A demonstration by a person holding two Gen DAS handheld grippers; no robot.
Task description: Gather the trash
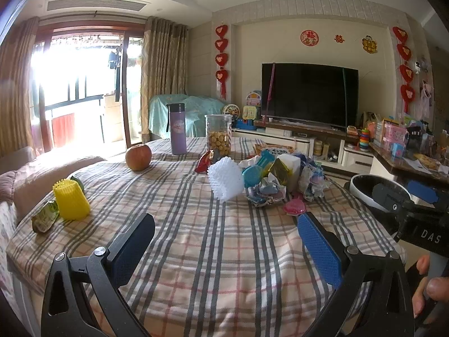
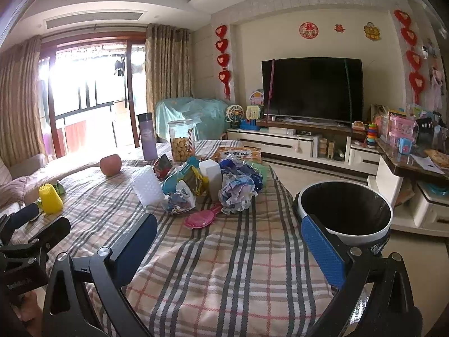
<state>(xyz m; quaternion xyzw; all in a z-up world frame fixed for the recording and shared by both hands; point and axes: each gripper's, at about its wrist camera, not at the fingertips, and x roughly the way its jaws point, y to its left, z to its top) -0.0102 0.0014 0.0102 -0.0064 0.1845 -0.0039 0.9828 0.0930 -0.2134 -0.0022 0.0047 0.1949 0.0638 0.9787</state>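
A heap of trash lies mid-table: crumpled paper point(image 1: 266, 189) point(image 2: 235, 193), a white foam net sleeve point(image 1: 226, 179) point(image 2: 147, 186), a gold foil wrapper point(image 1: 280, 170) point(image 2: 196, 179) and a red wrapper point(image 1: 203, 161) point(image 2: 162, 165). A yellow foam net point(image 1: 71, 200) point(image 2: 50, 198) and a green wrapper point(image 1: 45, 217) lie at the left edge. The bin point(image 2: 345, 210) point(image 1: 364, 188), white-rimmed with a black liner, stands off the table's right side. My left gripper point(image 1: 224, 241) and right gripper point(image 2: 228, 241) are both open, empty, above the checked cloth short of the heap.
An apple point(image 1: 138, 156) point(image 2: 110, 164), a purple flask point(image 1: 177, 129) point(image 2: 147, 136), a jar of snacks point(image 1: 219, 134) point(image 2: 181, 140), teal plastic lids point(image 1: 252, 172) and a pink toy comb point(image 2: 202, 219) point(image 1: 294, 207) also sit on the table point(image 1: 210, 266). A cluttered counter point(image 2: 415, 154) stands right.
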